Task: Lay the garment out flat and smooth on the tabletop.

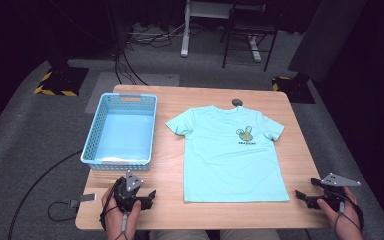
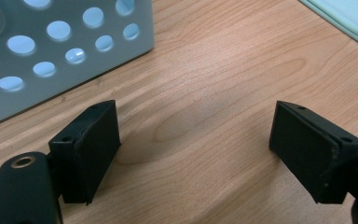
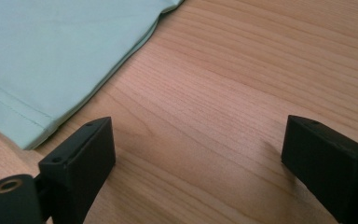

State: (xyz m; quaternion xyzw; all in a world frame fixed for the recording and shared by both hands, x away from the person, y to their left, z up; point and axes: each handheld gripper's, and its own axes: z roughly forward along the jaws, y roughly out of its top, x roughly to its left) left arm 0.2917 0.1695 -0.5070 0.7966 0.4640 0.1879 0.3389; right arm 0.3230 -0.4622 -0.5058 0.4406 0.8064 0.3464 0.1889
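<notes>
Your left claw point(image 1: 147, 199) rests on the worktop point(image 1: 170, 165) near its front edge, jaws spread over bare wood, between the blue basket point(image 1: 121, 131) and the T-shirt point(image 1: 230, 155). Your right claw point(image 1: 304, 197) sits at the front right corner, also spread and empty, just beside the shirt's hem corner point(image 3: 32, 140). The shirt lies flat, face up, at the centre of the worktop, collar away from you. Likely risks: a jaw skidding over the hem and pinching a single layer, so the fabric bunches; uneven lifts from the two sides twisting the shirt; or the left claw knocking the light basket.
</notes>
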